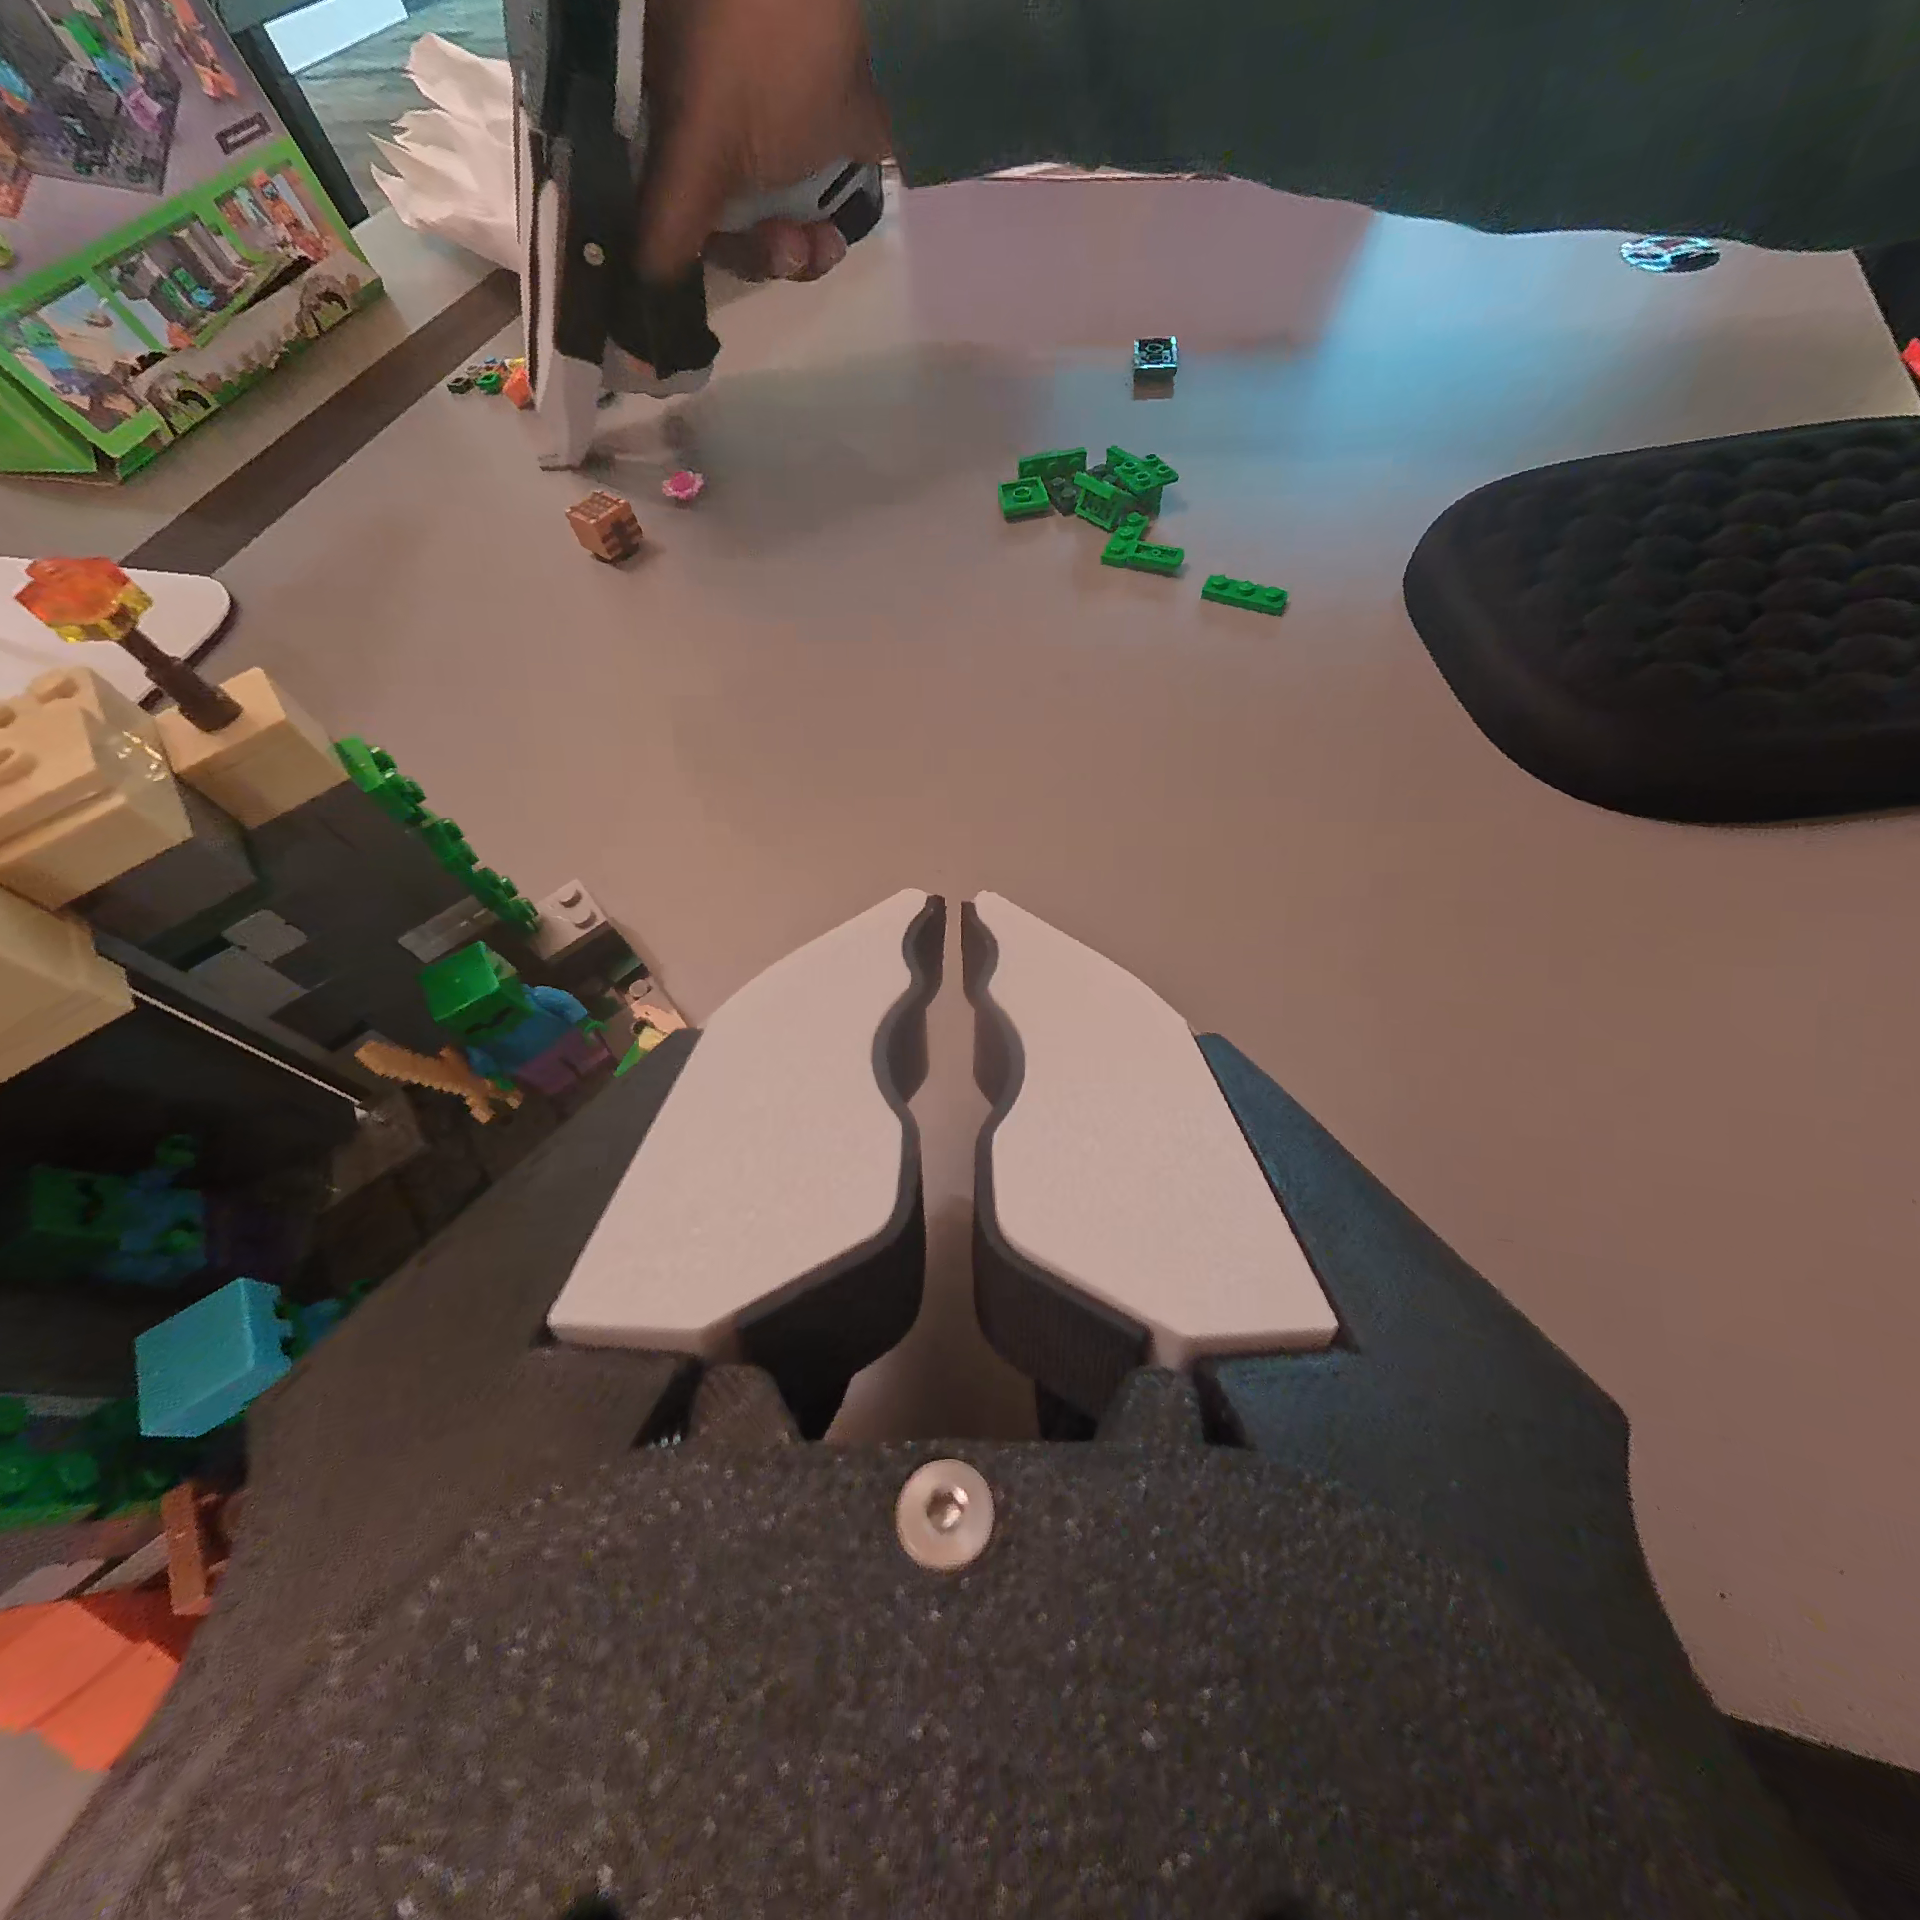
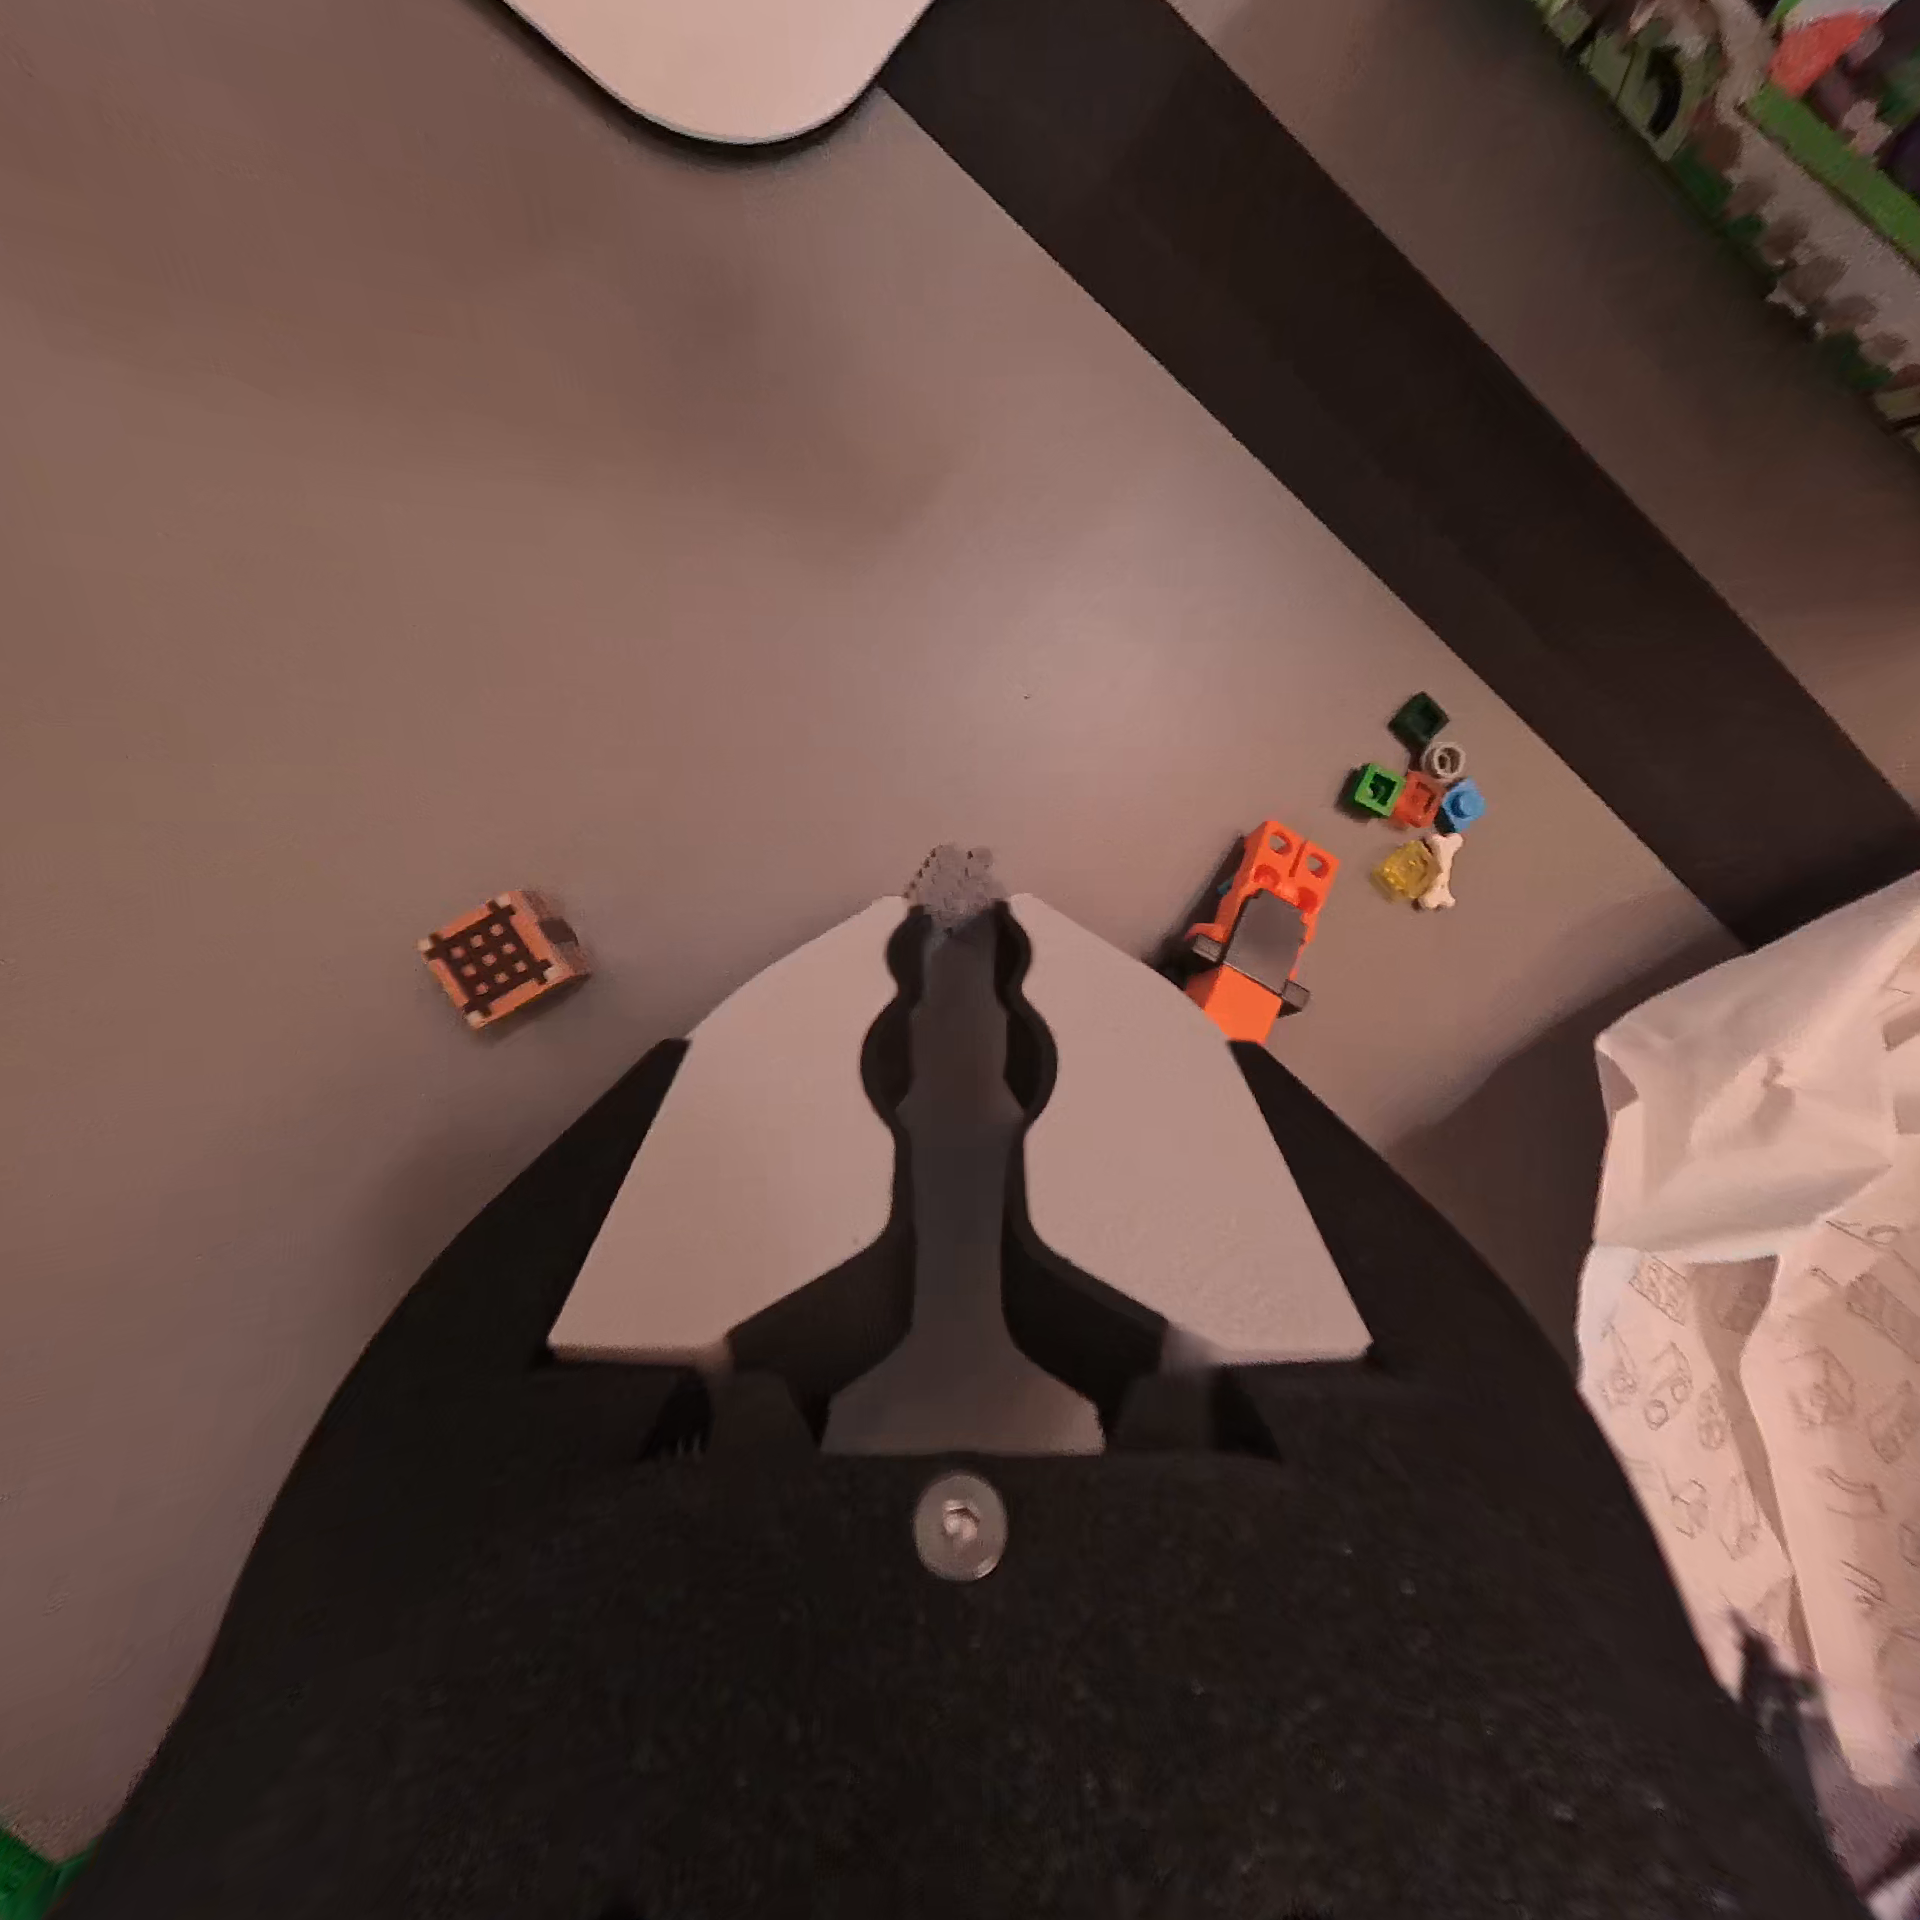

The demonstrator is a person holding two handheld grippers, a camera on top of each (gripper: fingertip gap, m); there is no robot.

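The left gripper [image 1: 953, 912] has its fingers drawn almost together. Only a thin slit shows between the tips and nothing is in it. It hovers above bare desk [image 1: 1195, 987], level with the surface and touching nothing. Just to its left stands a brick model [image 1: 260, 883] with a green figure [image 1: 478, 997] at its foot. Farther ahead, mid-desk, lies a heap of green plates [image 1: 1112, 499], with a black pad [image 1: 1683, 613] toward the right edge.

The right gripper [image 2: 954, 916] points steeply down at the desk. Its fingers are narrowed on a small grey piece [image 2: 954, 878], which is caught only at the very tips and juts out beyond them. The piece is blurred, so I cannot tell its shape or how firmly it is held. So shallow a hold looks easy to lose if the piece twists. The wavy inner pads behind it are empty.

To the left of these tips lies a brown block [image 2: 504, 956], well apart. To their right an orange figure [image 2: 1262, 925] lies near, and beyond it small bits [image 2: 1418, 810] cluster against the desk's dark edge strip [image 2: 1351, 416]. Crumpled paper [image 2: 1766, 1247] fills the right side. In the left wrist view a hand [image 1: 748, 135] grips this gripper, and a pink flower [image 1: 683, 484] lies just beside its tips.
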